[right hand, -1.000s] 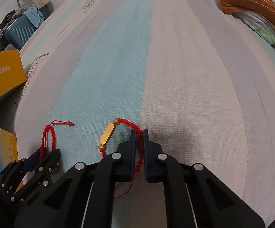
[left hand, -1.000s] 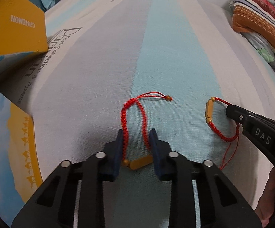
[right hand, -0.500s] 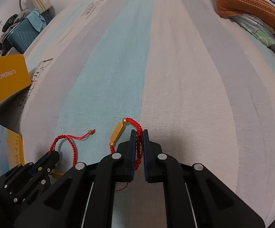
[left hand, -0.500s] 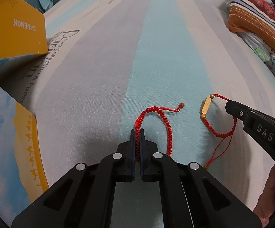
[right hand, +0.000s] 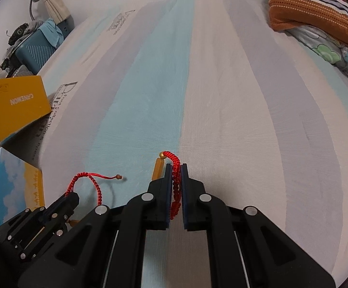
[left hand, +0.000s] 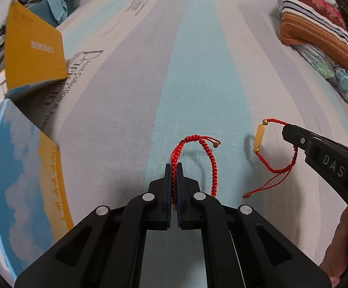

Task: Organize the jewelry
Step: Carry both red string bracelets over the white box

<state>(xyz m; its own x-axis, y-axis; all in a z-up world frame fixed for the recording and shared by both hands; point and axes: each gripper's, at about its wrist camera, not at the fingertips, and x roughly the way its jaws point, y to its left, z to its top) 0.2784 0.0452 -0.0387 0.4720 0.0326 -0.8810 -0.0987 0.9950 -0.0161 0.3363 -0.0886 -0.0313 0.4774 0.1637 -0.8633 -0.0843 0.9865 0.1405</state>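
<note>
Pinching one red braided bracelet in each tool, you have both pieces hanging above the striped bedsheet [left hand: 130,110]. Your left gripper [left hand: 174,168] is clamped tight on one side of the first red bracelet [left hand: 207,151]; the braid runs up out of the pads, arches over and drops down on the right side of the fingers, with its thin tail cords ending in a small gold bead out to the right. A gold bead of that bracelet shows low down between the pads. The loop casts a shadow on the pale blue stripe beneath it.

Your right gripper [right hand: 176,168] is likewise closed on the cord of the second red bracelet [right hand: 175,168], whose gold bar charm [right hand: 157,169] hangs just left of the left finger under a round gold bead. From the left wrist view you can see that bracelet [left hand: 273,168] dangling from the right tool's tip, its loose cords trailing down to a bead near the sheet.

Off to your left lies an open yellow gift box [left hand: 33,52] with its lid printed with blue sky and clouds [left hand: 17,180]. A striped orange pillow [right hand: 318,7] sits at the far right on a floral blanket [right hand: 337,55].
</note>
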